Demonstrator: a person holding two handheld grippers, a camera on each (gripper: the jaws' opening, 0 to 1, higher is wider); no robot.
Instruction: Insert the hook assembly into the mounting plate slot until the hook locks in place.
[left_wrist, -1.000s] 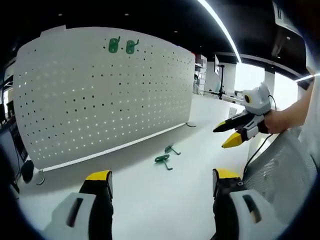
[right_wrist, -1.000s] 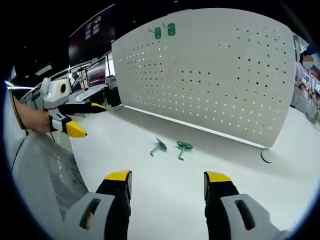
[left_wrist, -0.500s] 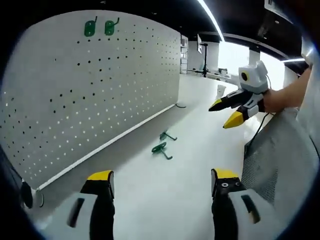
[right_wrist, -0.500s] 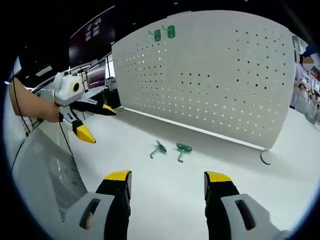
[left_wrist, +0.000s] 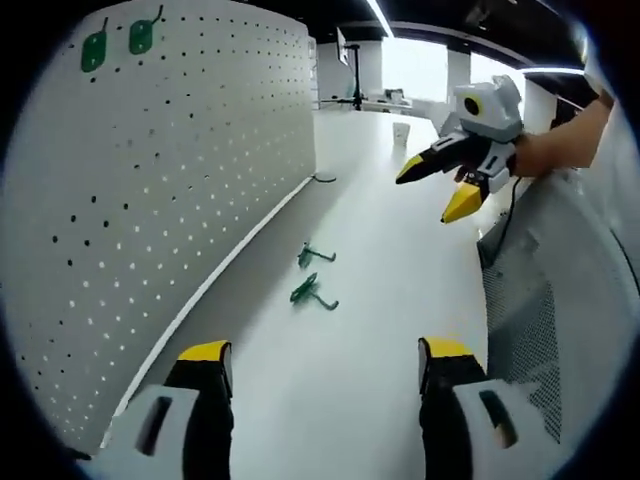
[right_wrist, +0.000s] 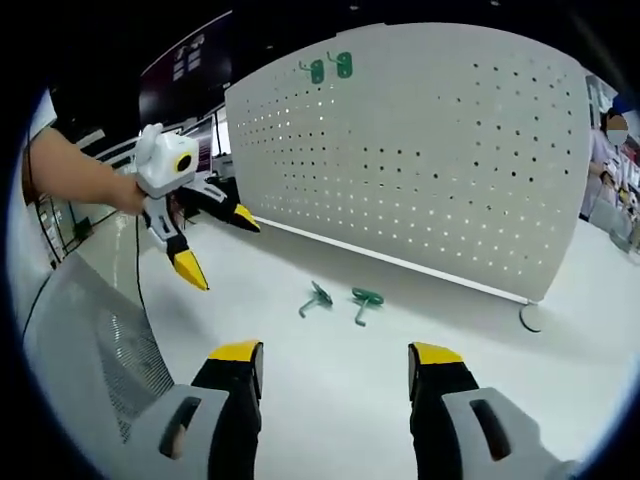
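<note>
My left gripper (right_wrist: 215, 245) hangs with jaws apart over the white table (right_wrist: 330, 400), holding nothing. To its right, two loose green hooks (right_wrist: 340, 297) lie side by side near the foot of the pegboard (right_wrist: 450, 180), which stands along the table's far edge. My right gripper (left_wrist: 455, 190) is spread and empty too. I should reach for one hook, pinch its shank squarely, and keep its tabs free for the holes.

Matt white perforated pegboard (right_wrist: 420, 150), glossy green hooks (right_wrist: 340, 298), smooth white tabletop (right_wrist: 330, 400)
</note>
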